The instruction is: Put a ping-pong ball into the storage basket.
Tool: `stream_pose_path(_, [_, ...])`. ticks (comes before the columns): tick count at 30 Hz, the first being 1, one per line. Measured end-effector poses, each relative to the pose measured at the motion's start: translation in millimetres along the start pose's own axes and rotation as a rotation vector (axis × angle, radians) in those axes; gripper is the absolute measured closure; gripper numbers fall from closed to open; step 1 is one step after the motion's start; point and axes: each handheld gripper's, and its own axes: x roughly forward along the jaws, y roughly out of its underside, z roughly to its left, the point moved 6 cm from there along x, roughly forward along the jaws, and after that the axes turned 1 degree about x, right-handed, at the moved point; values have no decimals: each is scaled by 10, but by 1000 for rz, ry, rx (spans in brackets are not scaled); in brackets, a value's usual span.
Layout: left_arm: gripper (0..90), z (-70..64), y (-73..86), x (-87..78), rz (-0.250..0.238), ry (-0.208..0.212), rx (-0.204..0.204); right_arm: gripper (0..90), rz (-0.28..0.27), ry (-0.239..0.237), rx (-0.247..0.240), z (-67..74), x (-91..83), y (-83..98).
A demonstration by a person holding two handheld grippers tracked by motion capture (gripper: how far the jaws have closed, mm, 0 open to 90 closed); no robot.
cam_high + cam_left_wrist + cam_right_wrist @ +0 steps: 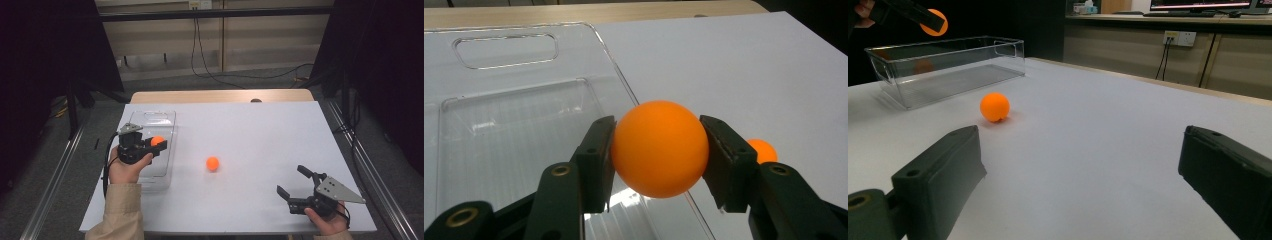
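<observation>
Orange ball, smooth and matte, sits clamped between the black jaws of your left gripper, one pad pressed on each side of it. In the high view your left gripper holds that ball above the clear plastic bin, over the bin's right-hand part, near its long wall. Right gripper view shows the held ball well above the bin's rim, not touching it.

Your right gripper rests low at the near right of the table, jaws spread wide with nothing between them; its two pads frame bare white surface.

Second orange ball lies loose on the white table sheet, between the bin and your right gripper, apart from both. From the right gripper view it sits just beside the bin's near corner. Left gripper view catches a sliver of it behind the right jaw.

Wooden table edge runs along the far side of the sheet.
</observation>
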Motion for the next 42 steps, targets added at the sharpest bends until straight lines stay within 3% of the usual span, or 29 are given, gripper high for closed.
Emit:
stream_pose_path(26, [508,124,52,10,-2,-25,-24,33,2,0,-1,3,0,0])
stream_pose_path(42, [508,164,70,19,-1,-44,-13,33,2,-1,-1,3,-1,-1])
